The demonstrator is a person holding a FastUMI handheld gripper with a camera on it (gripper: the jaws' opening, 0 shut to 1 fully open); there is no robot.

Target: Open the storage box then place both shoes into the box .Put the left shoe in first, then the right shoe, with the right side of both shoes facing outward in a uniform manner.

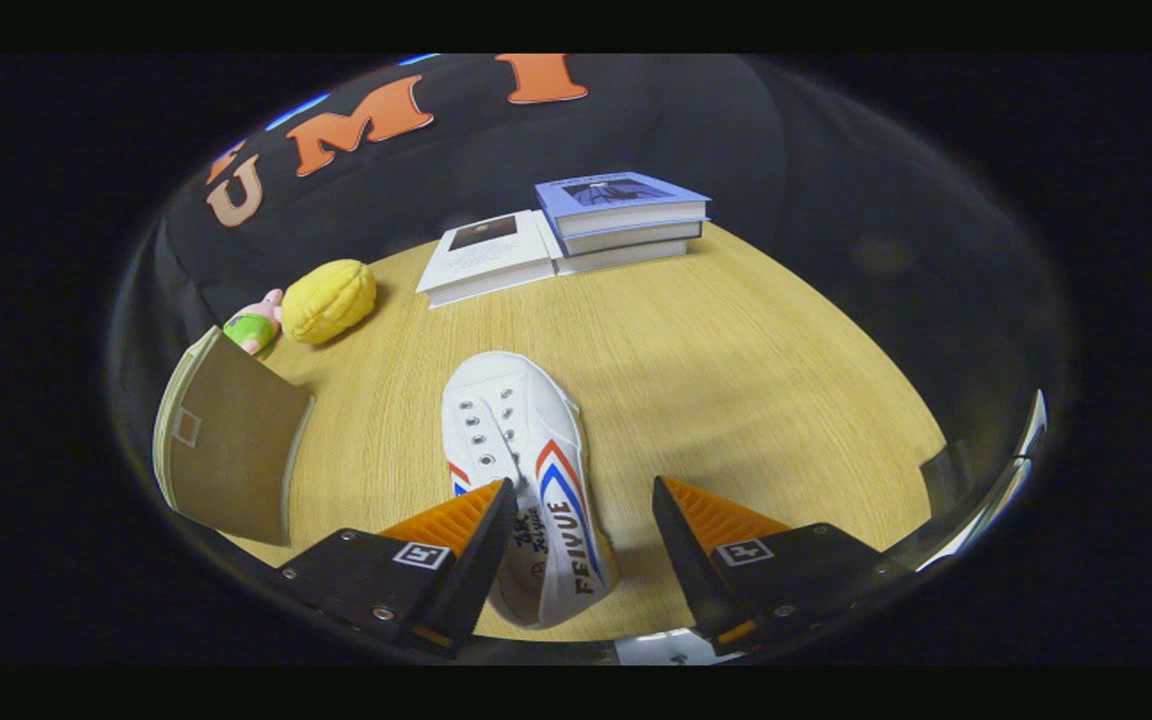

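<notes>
Between the spread fingers of the gripper point(584, 515), gripping nothing: shoe point(526, 480), heel nearest, toe pointing away, hard against left finger

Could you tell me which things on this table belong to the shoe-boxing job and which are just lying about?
Belongs to the job:
white shoe, between the open gripper fingers
storage box flap, left of the fingers

Lying about:
yellow plush
pink and green toy
books, beyond the shoe
</notes>
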